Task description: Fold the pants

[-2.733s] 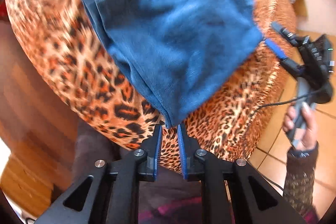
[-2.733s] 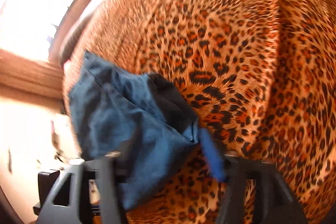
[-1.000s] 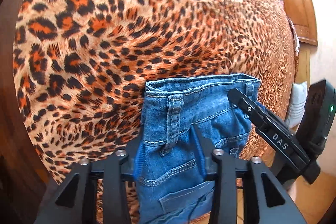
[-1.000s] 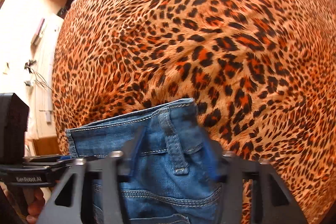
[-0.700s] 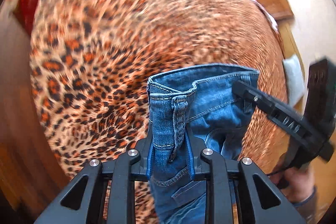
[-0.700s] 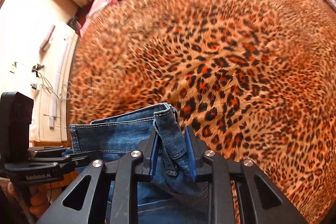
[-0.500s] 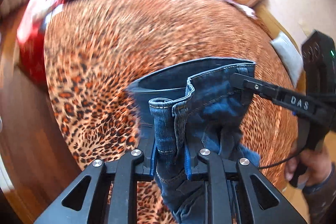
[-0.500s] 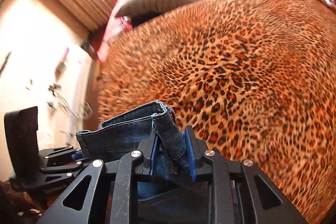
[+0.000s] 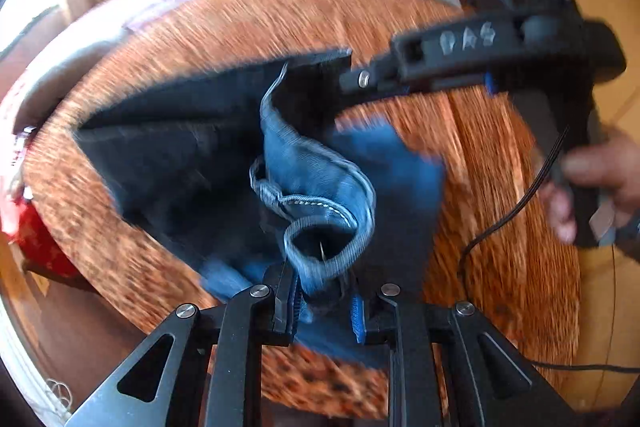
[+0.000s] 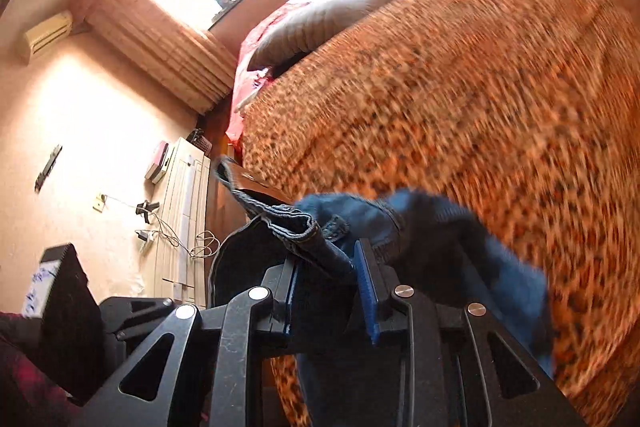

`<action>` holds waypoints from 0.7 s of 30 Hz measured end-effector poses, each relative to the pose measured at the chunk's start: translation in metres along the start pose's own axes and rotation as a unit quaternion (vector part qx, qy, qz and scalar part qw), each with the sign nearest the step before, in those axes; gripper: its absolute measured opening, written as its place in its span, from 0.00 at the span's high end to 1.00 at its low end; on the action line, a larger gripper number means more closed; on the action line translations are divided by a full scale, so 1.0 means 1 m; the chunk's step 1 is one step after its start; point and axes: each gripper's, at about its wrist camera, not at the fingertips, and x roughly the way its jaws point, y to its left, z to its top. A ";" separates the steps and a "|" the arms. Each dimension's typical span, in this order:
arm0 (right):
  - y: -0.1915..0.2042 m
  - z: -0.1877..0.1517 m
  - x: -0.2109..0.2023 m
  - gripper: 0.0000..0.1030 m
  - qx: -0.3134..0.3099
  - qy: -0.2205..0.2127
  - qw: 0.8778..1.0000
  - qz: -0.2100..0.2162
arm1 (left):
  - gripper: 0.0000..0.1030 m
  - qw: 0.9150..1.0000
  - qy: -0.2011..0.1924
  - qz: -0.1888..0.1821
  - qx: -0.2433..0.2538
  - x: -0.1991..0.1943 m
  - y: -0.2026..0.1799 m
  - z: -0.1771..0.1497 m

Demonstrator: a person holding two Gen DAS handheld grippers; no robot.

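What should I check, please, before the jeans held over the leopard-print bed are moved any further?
1. Left hand-held gripper on the jeans: ok, denim bunched between its pads.
2. Right hand-held gripper on the jeans: its jaws are opening slightly, but the waistband still sits between the pads; ok for now.
3. Jeans spread flat between the two grippers: not ok, twisted and bunched.
4. Bedspread free for laying down: ok, the visible part is bare.
5. Black cable clear of the jeans: ok, it hangs beside them.
6. Where the legs hang: cannot tell, too blurred.
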 end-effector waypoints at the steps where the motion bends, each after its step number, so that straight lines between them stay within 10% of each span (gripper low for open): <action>1: -0.008 -0.009 -0.001 0.73 0.010 0.002 1.000 -0.004 | 0.81 1.000 0.027 -0.012 0.001 0.011 -0.004 -0.010; 7: -0.082 -0.079 0.008 0.73 0.102 0.046 0.991 -0.072 | 0.82 0.984 0.145 -0.089 -0.056 0.024 0.029 -0.058; 11: -0.109 -0.099 -0.013 0.60 0.165 0.023 0.983 -0.074 | 0.79 0.965 0.157 -0.157 -0.136 -0.007 0.078 -0.087; 16: -0.117 -0.095 -0.047 0.21 0.234 -0.044 0.971 -0.001 | 0.44 0.902 0.088 -0.236 -0.349 -0.021 0.177 -0.096; 21: -0.115 -0.070 -0.018 0.19 0.280 -0.042 0.955 0.091 | 0.41 0.822 0.089 -0.285 -0.484 0.029 0.224 -0.112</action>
